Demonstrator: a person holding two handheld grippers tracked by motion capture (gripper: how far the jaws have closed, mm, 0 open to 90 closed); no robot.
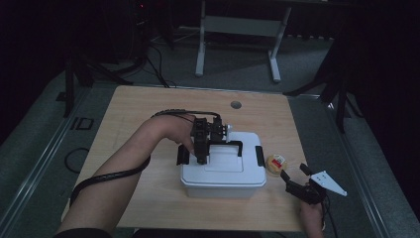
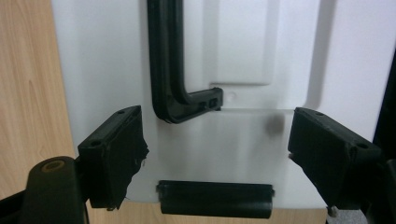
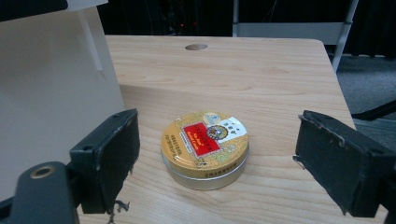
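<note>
A white lidded box (image 1: 223, 171) with a black folding handle (image 1: 225, 145) and black side latches stands on the wooden table (image 1: 138, 114). My left gripper (image 1: 200, 157) hangs open over the box's left end, pointing down. In the left gripper view its jaws straddle the lid (image 2: 243, 140), with the handle (image 2: 167, 65) lying flat ahead and a latch (image 2: 215, 198) below. A round gold tin (image 1: 276, 162) with a red label sits just right of the box. My right gripper (image 1: 295, 172) is open just short of it; the tin (image 3: 204, 148) lies between the jaws' line, untouched.
The box wall (image 3: 51, 93) stands close on the tin's left. A cable hole (image 1: 236, 104) is in the table's far side. The table's right edge (image 1: 297, 148) is near the tin. A white desk frame (image 1: 237, 29) stands on the floor beyond.
</note>
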